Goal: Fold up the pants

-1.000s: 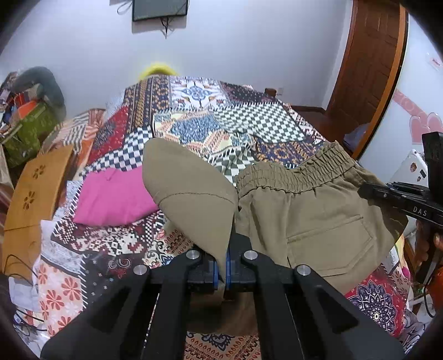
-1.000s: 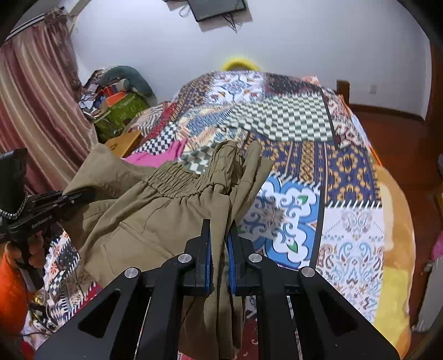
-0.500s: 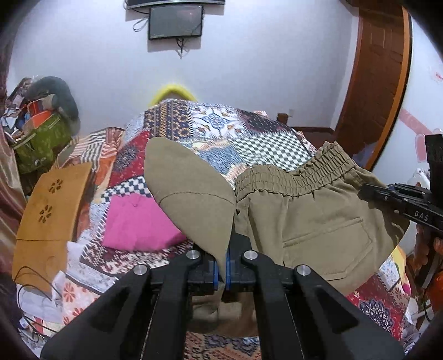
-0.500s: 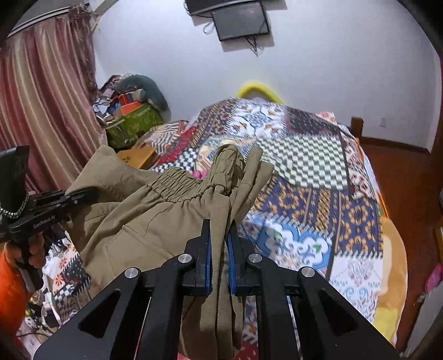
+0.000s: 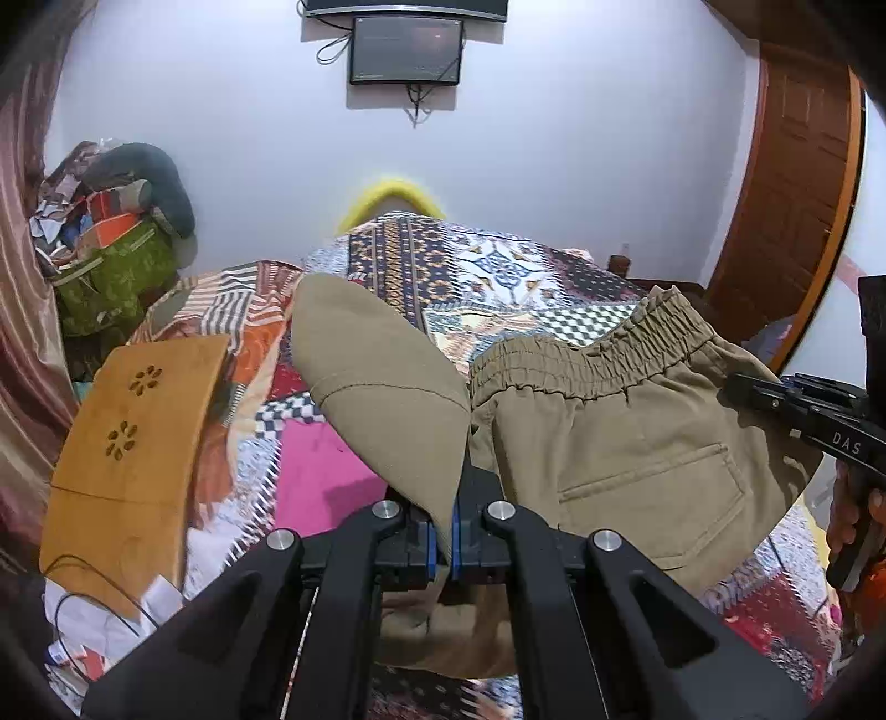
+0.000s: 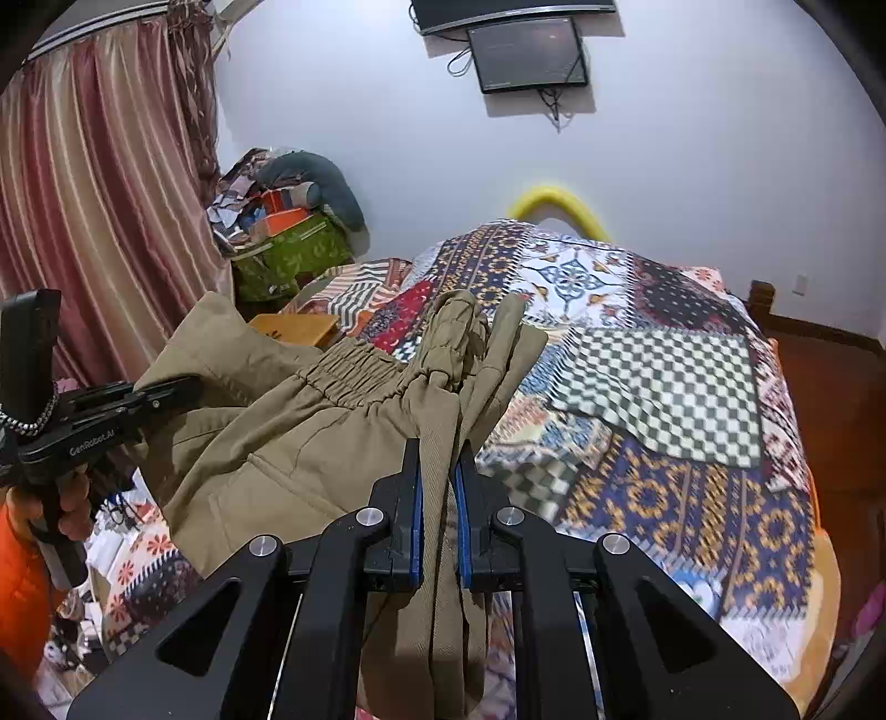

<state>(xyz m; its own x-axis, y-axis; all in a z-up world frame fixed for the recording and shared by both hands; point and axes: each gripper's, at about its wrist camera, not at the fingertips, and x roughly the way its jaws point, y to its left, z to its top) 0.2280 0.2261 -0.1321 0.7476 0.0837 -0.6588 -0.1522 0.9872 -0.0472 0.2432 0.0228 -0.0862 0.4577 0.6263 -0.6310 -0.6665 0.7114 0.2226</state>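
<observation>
Both hand-held grippers have lifted higher above the bed (image 6: 653, 387), each clamped on the khaki pants (image 5: 626, 437). Left hand-held gripper (image 5: 443, 540) pinches only a thin fabric edge; right hand-held gripper (image 6: 438, 526) holds bunched waistband, so either could slip under the hanging weight.

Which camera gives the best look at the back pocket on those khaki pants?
The left wrist view: the back pocket faces it flat on the pants, fully outlined. In the right wrist view the pants are bunched, showing only a pocket seam.

"DAS" on right claw (image 5: 736, 390); "GenRobot.AI" on left claw (image 6: 166, 393).

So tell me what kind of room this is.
Most likely a bedroom: a bed under a patchwork quilt, a wall-mounted screen, a curtain and a wooden door.
</observation>
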